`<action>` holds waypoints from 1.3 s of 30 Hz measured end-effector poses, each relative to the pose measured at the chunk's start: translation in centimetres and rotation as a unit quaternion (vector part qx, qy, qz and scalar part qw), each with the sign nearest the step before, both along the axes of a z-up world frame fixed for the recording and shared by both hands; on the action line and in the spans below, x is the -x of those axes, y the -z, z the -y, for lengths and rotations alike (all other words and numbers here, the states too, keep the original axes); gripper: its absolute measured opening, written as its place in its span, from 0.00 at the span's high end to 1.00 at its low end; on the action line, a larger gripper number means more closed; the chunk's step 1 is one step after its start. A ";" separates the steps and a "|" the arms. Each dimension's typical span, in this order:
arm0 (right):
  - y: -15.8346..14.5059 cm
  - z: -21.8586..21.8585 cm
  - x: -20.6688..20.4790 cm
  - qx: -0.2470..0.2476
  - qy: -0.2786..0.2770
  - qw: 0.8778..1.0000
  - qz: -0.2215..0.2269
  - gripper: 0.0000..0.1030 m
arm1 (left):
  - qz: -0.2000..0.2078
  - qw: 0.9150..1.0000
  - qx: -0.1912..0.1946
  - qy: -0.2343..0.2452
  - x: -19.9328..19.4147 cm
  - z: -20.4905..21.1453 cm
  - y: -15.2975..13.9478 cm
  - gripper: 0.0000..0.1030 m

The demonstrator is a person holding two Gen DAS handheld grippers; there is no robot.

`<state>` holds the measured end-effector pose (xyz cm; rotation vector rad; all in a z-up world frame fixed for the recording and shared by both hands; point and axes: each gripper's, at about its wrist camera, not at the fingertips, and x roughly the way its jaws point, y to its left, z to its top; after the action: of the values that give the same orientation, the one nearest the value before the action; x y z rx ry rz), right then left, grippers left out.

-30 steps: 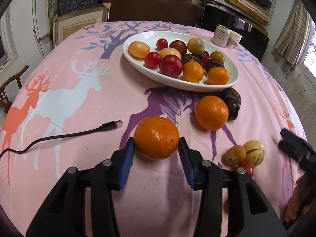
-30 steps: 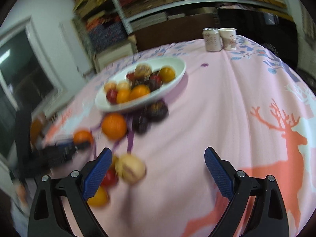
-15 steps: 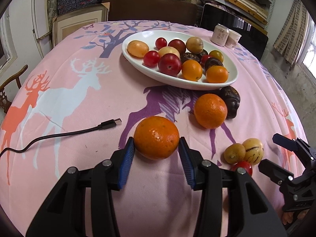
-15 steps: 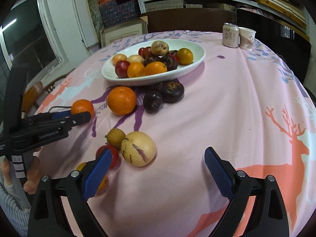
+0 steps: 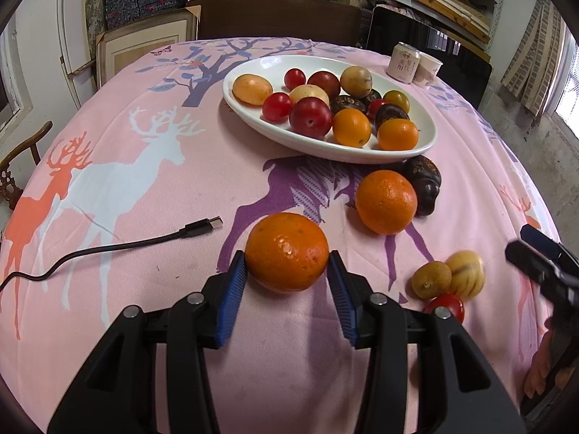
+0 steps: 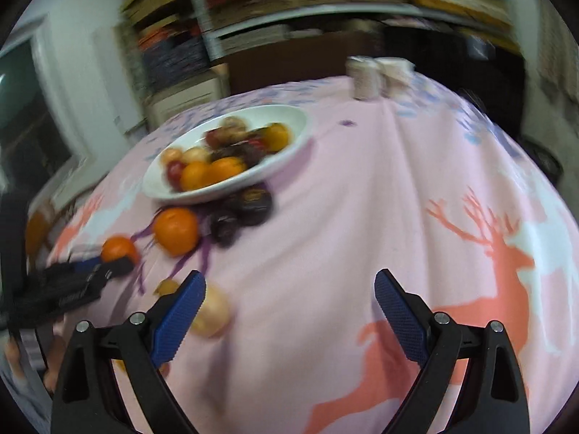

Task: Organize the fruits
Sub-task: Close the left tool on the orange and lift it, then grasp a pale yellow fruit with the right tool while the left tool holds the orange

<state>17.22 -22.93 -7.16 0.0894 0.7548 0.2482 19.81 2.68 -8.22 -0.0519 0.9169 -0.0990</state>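
My left gripper is shut on an orange that rests on the pink deer-print tablecloth; both blue pads touch its sides. A second orange lies beyond it beside two dark fruits. Behind them stands a white oval plate with several fruits. A small brown fruit, a yellow striped fruit and a red tomato lie at the right. My right gripper is open over bare cloth, its left finger by the yellow fruit. That view is blurred.
A black USB cable runs across the cloth at the left. A drink can and a paper cup stand behind the plate. A dark chair back stands at the far edge. A hand holds the right gripper.
The left gripper still holds the orange in the same spot. The right gripper has shifted a little, and its view has swung and gone blurred; it stays open.
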 end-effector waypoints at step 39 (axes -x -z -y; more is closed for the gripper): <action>0.0 2.0 -12.0 0.114 0.025 0.993 -0.023 0.24 | -0.013 1.000 -0.013 0.002 -0.2 0.3 0.5 0.54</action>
<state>29.17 -24.97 -7.14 -0.1015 0.8217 0.1109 20.01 2.41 -8.75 -0.0276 0.9449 -0.0907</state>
